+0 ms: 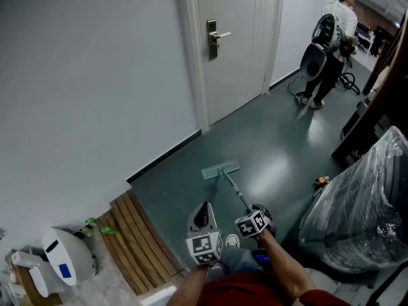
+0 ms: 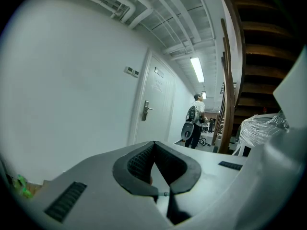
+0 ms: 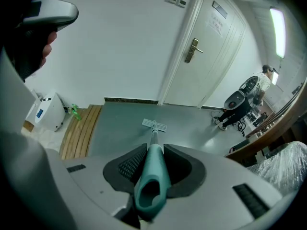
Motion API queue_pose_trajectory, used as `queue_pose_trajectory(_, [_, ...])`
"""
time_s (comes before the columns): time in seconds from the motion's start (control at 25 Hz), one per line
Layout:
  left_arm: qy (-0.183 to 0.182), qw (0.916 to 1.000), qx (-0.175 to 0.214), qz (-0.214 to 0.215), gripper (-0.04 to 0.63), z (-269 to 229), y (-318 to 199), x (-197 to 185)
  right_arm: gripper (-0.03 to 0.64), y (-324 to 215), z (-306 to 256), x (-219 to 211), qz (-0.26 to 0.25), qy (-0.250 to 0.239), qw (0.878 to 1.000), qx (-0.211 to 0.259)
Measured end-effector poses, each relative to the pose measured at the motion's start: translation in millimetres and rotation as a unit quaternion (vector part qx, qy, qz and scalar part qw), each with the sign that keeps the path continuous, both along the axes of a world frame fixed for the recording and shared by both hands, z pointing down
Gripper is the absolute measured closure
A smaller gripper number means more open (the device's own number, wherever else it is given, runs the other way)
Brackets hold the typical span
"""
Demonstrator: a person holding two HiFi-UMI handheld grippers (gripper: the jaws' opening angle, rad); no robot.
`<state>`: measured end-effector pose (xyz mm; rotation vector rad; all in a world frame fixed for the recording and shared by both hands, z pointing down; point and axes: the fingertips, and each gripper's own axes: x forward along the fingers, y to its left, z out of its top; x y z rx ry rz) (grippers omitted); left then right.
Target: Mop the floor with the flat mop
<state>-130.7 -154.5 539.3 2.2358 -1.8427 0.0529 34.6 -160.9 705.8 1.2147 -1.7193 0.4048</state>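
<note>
**mop_q:** where's the mop rn?

**me:** flat mop [image 1: 220, 169] head is lying flat on the grey floor [image 1: 274, 139], out in front of me, near the white door [image 1: 233, 50]. The handle [image 3: 153, 176] runs back up to my right gripper [image 3: 154, 148].

**mop_q:** grip ok?

**me:** yep. Right fingers [image 3: 130, 166] are clamped on the teal end of the handle, one pad each side. Left gripper [image 2: 154, 143] is up next to the right one, off the mop, its tips pressed tog w/ nothing btw them.

**mop_q:** anything else around?

**me:** wooden slats [image 1: 137, 234] on my left by the wall, and a plastic-wrapped bundle [image 1: 366, 196] on my right. There's also a person [image 1: 335, 30] standing further down the corridor, well apart from the mop.
</note>
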Motion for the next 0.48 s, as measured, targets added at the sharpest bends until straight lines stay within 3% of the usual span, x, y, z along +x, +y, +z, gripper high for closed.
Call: queue_pose_trajectory(0.48, [0.002,0.9996,-0.027,0.006,0.581,10.4,88.3,-8.5,0.5,89.2,5.9,-1.6,0.011,0.008,1.0,-0.01])
